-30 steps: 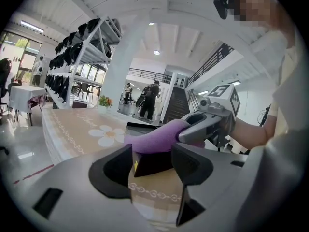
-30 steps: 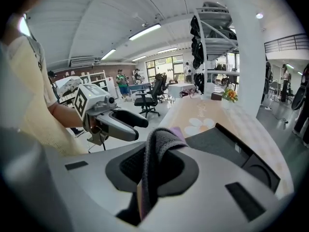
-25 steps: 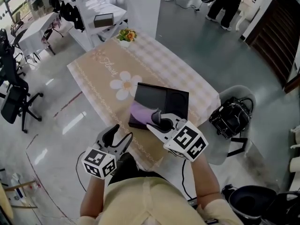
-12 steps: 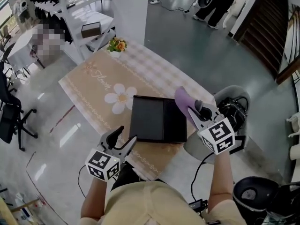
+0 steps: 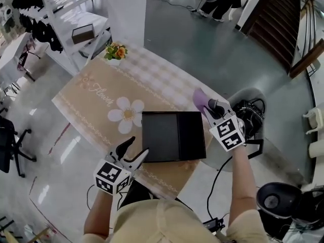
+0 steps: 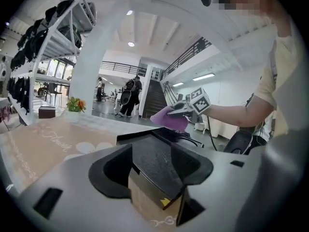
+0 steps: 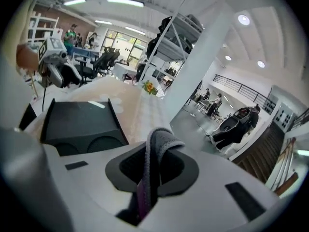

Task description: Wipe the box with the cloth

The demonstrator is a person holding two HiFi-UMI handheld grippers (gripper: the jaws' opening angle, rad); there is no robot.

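Your right tongs (image 5: 211, 107) are clamped on the cloth (image 5: 199, 98), up off the worktop (image 5: 96, 100). The box (image 5: 172, 135) sits to their left and a bit toward you, long side running left-right. So the right hand's the nearer wiper. Your left tongs (image 5: 132, 150) are spread and empty, just short of its near-left corner. One box, one cloth.

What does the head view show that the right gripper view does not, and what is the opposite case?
Only the head view: the daisy print on the tablecloth and the black bag on the chair. Only the right gripper view: the cloth folded and pinched inside the right tongs, and two round recesses in the side of the black box. Both: that box, the open left tongs, the flower pot.
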